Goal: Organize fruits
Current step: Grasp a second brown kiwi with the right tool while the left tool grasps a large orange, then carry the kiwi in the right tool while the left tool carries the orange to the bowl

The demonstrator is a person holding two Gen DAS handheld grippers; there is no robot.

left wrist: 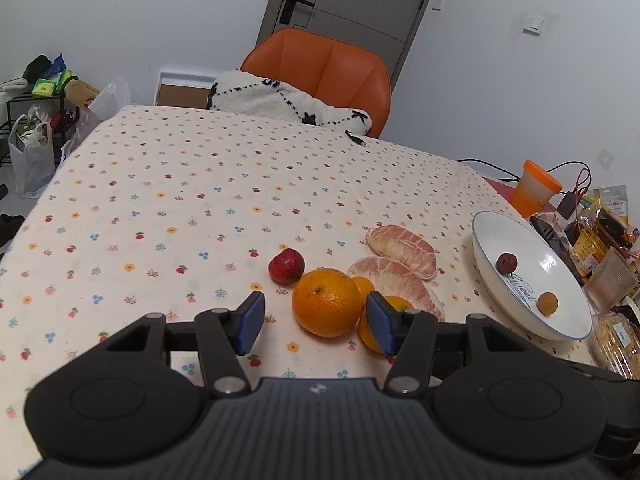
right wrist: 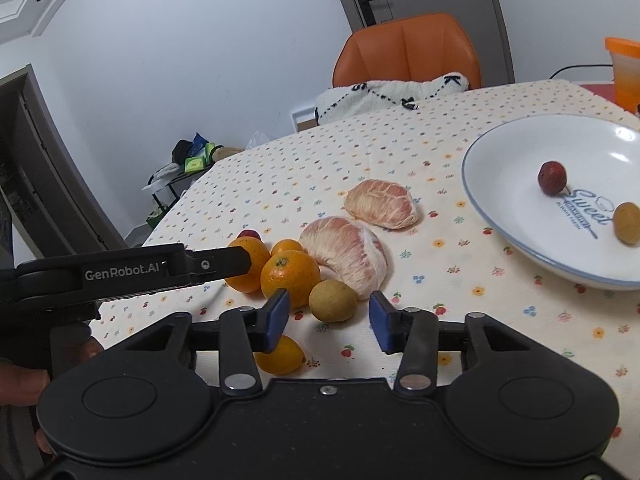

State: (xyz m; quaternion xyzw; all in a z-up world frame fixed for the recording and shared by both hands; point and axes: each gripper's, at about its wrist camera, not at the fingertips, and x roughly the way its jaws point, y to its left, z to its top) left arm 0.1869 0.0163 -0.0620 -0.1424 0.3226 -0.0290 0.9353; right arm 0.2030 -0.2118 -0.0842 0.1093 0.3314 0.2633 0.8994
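Two tools hover low over the desk, both with jaws apart and holding nothing. The left tool frames a big orange; the right tool frames a small yellowish fruit. Nearby, a white plate carries two small fruits.

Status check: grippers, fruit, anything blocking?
Left gripper open, at big orange. Right gripper open, lined on small green-brown fruit. Plate holds two small fruits. Nothing blocking.
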